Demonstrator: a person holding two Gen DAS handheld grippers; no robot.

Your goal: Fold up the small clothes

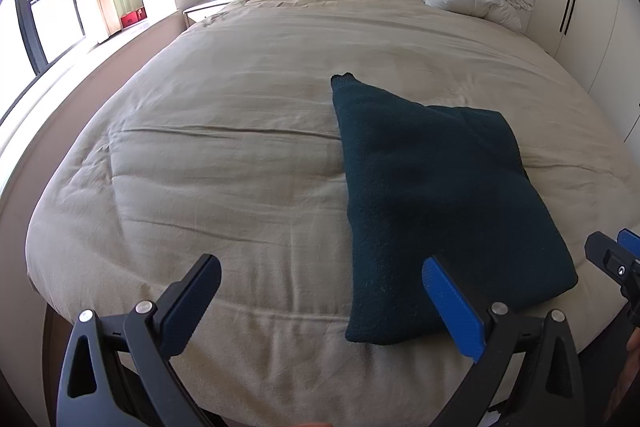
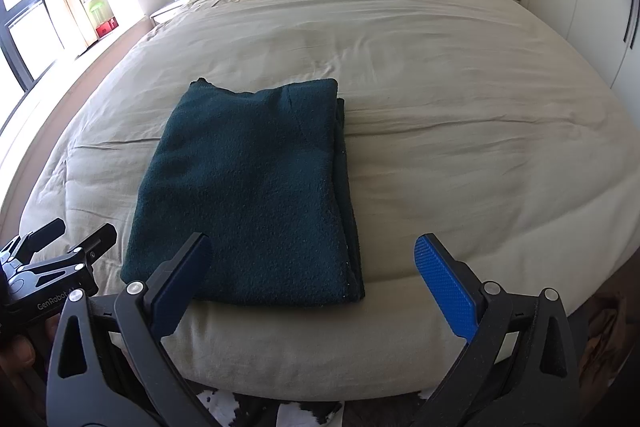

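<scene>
Here I am at the foot of the bed (image 2: pixel 460 75), both tools hovering with jaws wide apart and nothing in them. The dark green garment (image 2: pixel 256 195) lies flat on the bedspread near the foot edge, already folded into a rough rectangle, long axis running twelve to six. From my right gripper (image 2: pixel 314 251) it sits dead ahead at twelve, just off the left jaw. From my left gripper (image 1: pixel 320 279) it's over at one o'clock. I reckon the right is nearer, so the near hem looks like its grab.
</scene>
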